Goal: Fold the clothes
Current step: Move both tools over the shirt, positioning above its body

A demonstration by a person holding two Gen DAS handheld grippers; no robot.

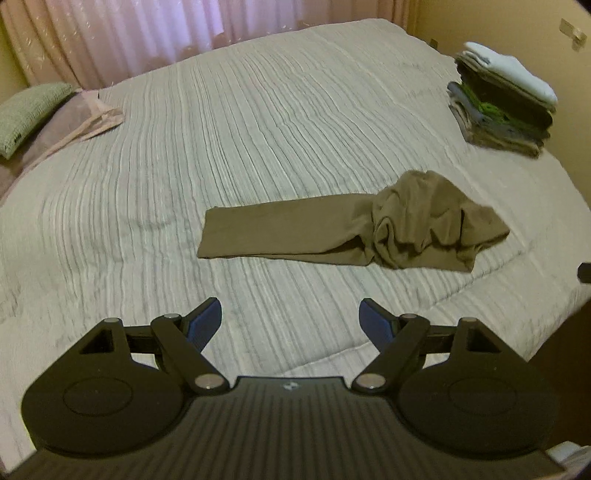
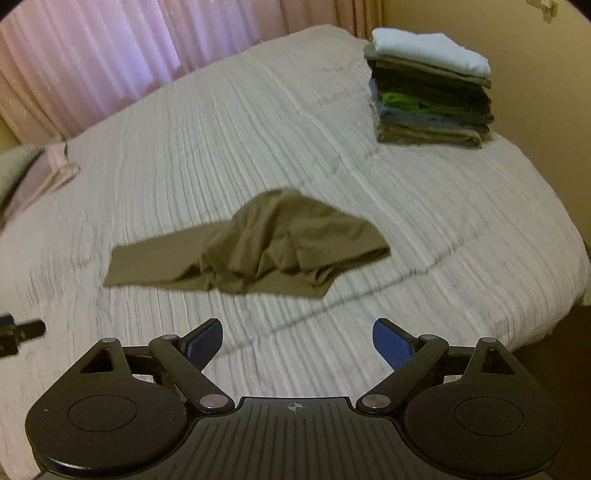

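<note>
Bed [image 1: 258,122] with ribbed pale cover, pink curtain [image 1: 147,33] behind, yellow wall at right. Garment [image 1: 354,230], olive-brown, lies mid-bed: left part flat and smooth, right part bunched in a rumpled heap. Long axis runs left-right across the bed, flat end pointing left. Stack [image 2: 430,88] of folded clothes sits at far right corner (white piece on top). Left gripper [image 1: 290,321] and right gripper [image 2: 297,341]: jaws spread wide, holding nothing, above the near edge.
</note>
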